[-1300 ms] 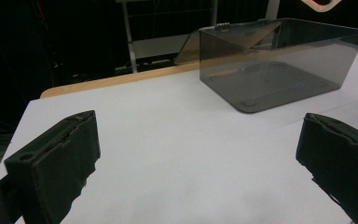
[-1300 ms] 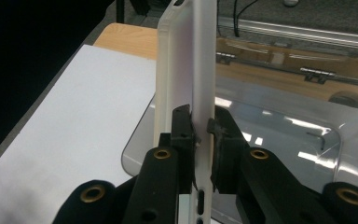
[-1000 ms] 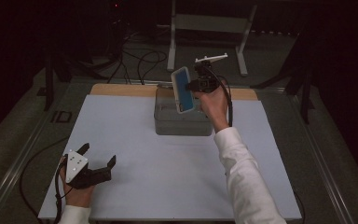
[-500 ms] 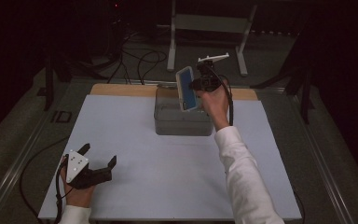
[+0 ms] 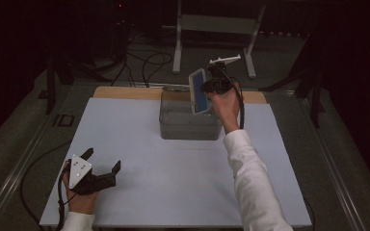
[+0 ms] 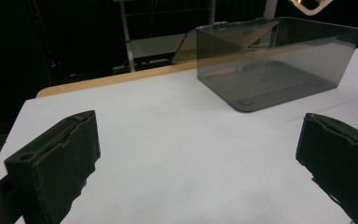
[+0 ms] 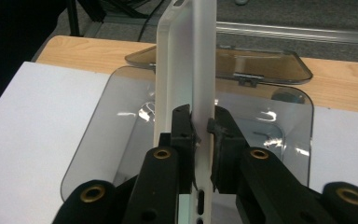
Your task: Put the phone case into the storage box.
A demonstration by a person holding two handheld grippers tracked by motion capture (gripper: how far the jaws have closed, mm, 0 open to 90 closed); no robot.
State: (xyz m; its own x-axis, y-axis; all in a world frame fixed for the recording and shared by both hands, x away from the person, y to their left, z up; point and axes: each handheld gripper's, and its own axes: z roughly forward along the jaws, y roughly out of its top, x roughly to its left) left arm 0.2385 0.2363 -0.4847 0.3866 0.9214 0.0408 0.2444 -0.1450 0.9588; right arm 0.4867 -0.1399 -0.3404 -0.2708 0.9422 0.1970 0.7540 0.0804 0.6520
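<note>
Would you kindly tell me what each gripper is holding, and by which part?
The right gripper clamps a white phone case across its faces near one end; the left gripper holds nothing.

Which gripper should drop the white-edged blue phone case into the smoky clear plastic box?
Right. The right gripper is shut on the white-edged blue phone case, held on edge above the smoky clear plastic box. The left gripper rests open at the table's near corner.

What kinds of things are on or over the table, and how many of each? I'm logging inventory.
Phone case, white with blue face: 1
Smoky clear box with hinged lid: 1
Handheld tongs: 2, left, right
Total: 4
</note>
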